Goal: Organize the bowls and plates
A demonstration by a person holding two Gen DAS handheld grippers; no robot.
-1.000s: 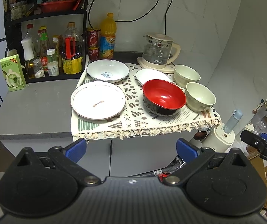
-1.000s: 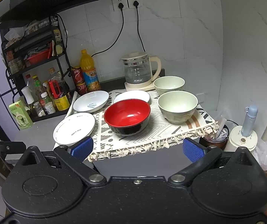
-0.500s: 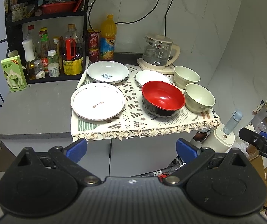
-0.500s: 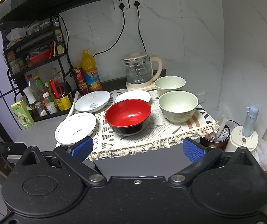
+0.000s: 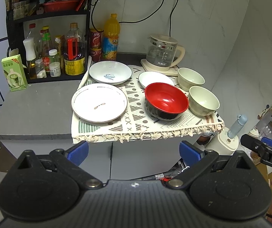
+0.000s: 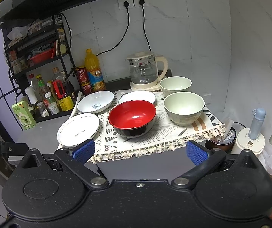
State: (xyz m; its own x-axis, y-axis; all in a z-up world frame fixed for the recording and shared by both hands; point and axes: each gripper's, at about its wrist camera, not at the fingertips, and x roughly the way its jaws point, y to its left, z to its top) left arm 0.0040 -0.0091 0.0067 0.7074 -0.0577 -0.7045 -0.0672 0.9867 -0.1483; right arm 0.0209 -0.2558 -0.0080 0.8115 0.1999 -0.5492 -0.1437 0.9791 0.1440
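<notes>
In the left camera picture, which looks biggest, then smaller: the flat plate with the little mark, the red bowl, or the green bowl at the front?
1. Flat plate
2. Red bowl
3. Front green bowl

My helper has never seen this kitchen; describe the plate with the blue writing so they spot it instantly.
Find the patterned cloth on the grey counter. At its back left corner, just before the orange juice bottle, sits the plate with the blue writing. Only it bears blue script inside.

Three plates (image 5: pixel 99 102), three bowls (image 5: pixel 166 100), one glass kettle (image 5: pixel 162 53), one patterned cloth (image 5: pixel 136 112)
</notes>
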